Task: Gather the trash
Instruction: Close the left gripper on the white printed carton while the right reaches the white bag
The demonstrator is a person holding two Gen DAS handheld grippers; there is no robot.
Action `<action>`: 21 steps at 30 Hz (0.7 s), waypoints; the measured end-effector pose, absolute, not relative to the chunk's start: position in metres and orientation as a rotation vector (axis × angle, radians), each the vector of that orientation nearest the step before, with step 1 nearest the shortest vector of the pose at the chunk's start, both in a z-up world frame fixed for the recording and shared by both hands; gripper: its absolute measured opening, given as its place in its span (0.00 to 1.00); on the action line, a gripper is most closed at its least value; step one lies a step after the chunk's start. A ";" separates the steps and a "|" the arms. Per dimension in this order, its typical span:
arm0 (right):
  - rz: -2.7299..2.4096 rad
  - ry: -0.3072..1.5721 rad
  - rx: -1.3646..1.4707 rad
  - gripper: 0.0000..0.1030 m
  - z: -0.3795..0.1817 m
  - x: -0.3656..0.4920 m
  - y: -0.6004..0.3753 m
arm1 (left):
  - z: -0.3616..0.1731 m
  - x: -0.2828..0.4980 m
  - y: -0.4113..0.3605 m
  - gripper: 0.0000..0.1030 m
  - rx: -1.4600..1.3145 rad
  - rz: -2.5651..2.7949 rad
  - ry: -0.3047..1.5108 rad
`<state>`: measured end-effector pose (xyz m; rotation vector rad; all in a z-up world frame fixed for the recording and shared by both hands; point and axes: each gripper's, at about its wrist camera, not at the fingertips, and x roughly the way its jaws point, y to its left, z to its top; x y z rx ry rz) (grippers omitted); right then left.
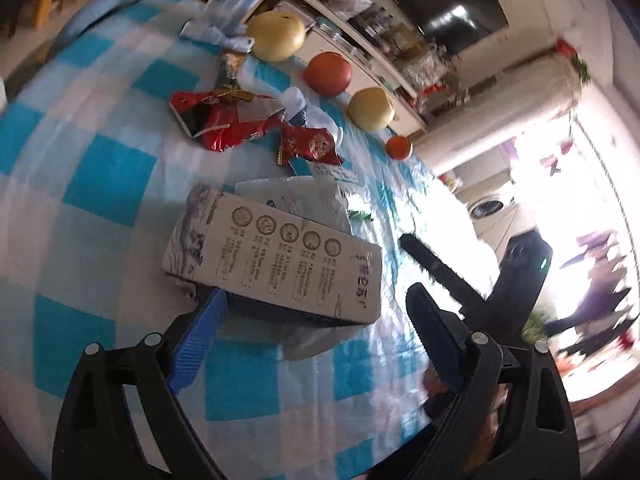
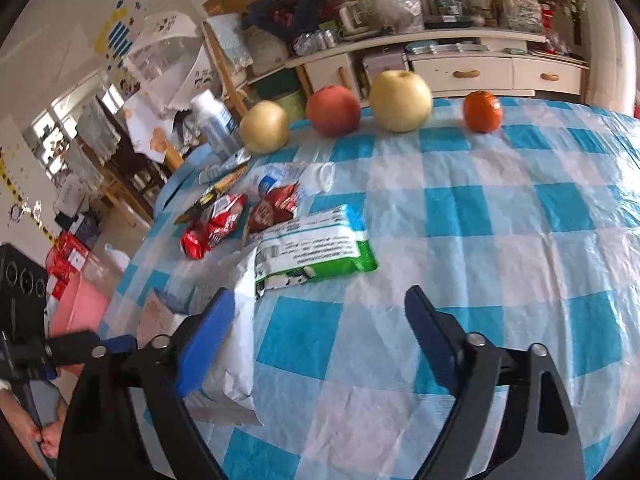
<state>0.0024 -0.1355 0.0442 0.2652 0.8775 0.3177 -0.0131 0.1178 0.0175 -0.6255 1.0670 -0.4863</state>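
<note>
A printed cardboard box (image 1: 276, 258) lies flat on the blue-checked tablecloth (image 1: 100, 184), just ahead of my open left gripper (image 1: 316, 300); its near edge sits between the fingers. Red snack wrappers (image 1: 228, 120) lie beyond it. In the right wrist view my right gripper (image 2: 320, 304) is open and empty above the cloth. A green and white packet (image 2: 316, 246) lies just ahead of it, on a crumpled white bag (image 2: 240, 320). Red wrappers (image 2: 216, 224) and a small tube (image 2: 224, 166) lie further left.
Two yellow pears (image 2: 400, 100), a red apple (image 2: 333, 110) and a tangerine (image 2: 482, 111) line the table's far edge. A bottle (image 2: 214, 120) stands at the left edge. A cluttered sideboard (image 2: 496, 68) is behind. A pink bin (image 2: 80, 308) is on the floor left.
</note>
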 end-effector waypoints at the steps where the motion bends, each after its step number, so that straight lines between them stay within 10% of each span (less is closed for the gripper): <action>1: 0.337 0.886 0.245 0.75 0.042 0.002 -0.128 | 0.015 -0.011 0.119 0.88 -0.653 -0.488 1.072; 21: 0.497 0.824 -0.149 0.65 0.038 -0.034 -0.044 | 0.006 0.018 0.116 0.88 -0.550 -0.353 1.073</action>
